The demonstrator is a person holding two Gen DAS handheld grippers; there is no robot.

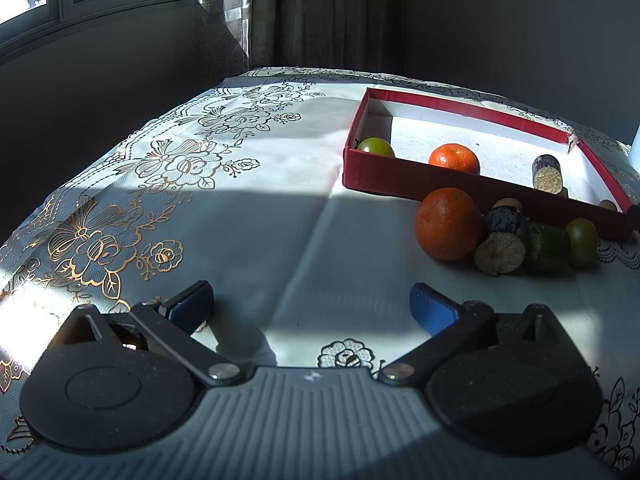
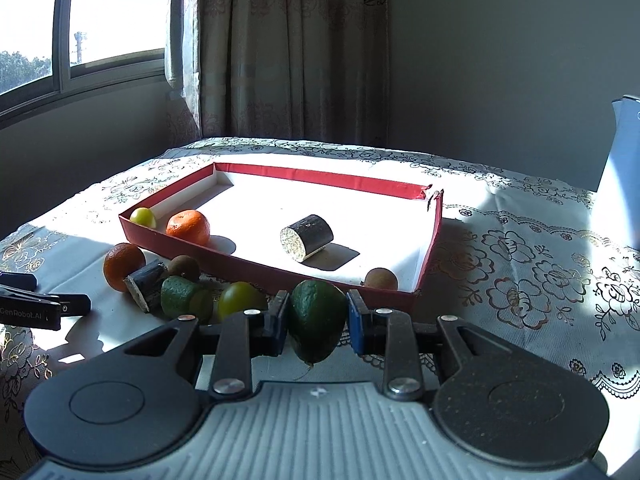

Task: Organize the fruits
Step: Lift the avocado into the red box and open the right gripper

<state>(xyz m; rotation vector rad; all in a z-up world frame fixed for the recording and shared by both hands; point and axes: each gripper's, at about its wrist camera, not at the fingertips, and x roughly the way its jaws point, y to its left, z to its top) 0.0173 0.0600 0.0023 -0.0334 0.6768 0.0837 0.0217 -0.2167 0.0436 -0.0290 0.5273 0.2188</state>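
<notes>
The avocado hangs clamped between the blue pads of the right hand-held gripper, lifted just in front of the red box's near wall. It is gripped across its widest part, narrow end down. Judged by its look, it is moderately heavy, firm but bruisable, with smooth skin that could slip, so a hold on the broad middle suits it.

In the box lie a green fruit, an orange, a dark cut cylinder and a small brown fruit, perhaps a kiwi.

Outside, on the tabletop, wait another orange, a second cut piece and more green fruits.

The left hand-held gripper is spread wide, holding nothing, over the cloth.
</notes>
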